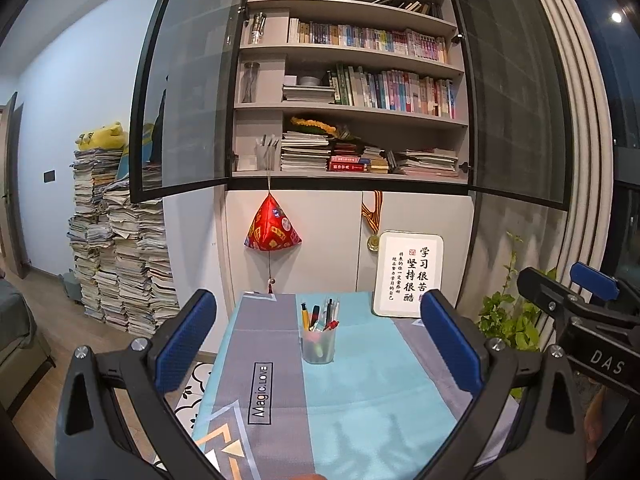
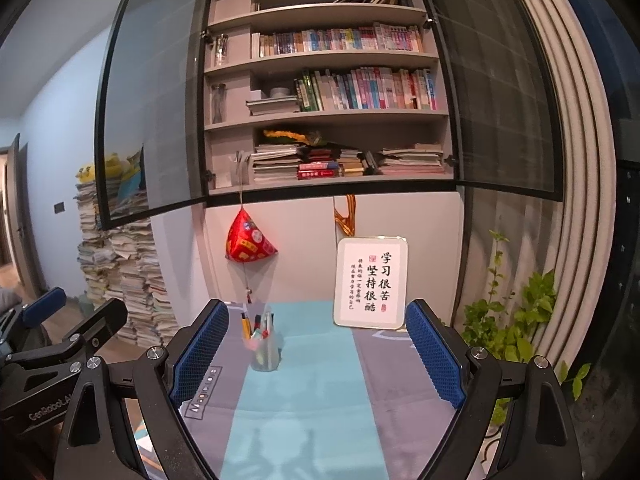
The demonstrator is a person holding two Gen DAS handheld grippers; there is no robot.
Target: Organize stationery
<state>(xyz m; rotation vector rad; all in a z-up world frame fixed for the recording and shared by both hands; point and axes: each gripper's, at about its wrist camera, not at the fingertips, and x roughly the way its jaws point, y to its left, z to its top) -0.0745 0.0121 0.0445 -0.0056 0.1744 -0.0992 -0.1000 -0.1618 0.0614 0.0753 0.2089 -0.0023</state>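
Pens stand upright in a translucent pen cup (image 1: 318, 344) on the blue-and-grey tablecloth (image 1: 360, 400), at about twelve o'clock between the spread, empty jaws of the left gripper (image 1: 318, 336), with the framed calligraphy sign (image 1: 410, 274) well apart at one o'clock. From the right wrist the same cup sits at eleven o'clock, near the left finger of the right gripper (image 2: 316, 348), whose jaws also gape wide and hold nothing. Only the left wrist view shows a gold medal (image 1: 373, 242) beside the sign and the "Magic.LOVE" label clearly; in the right view the sign hides the medal and the label is blurred.
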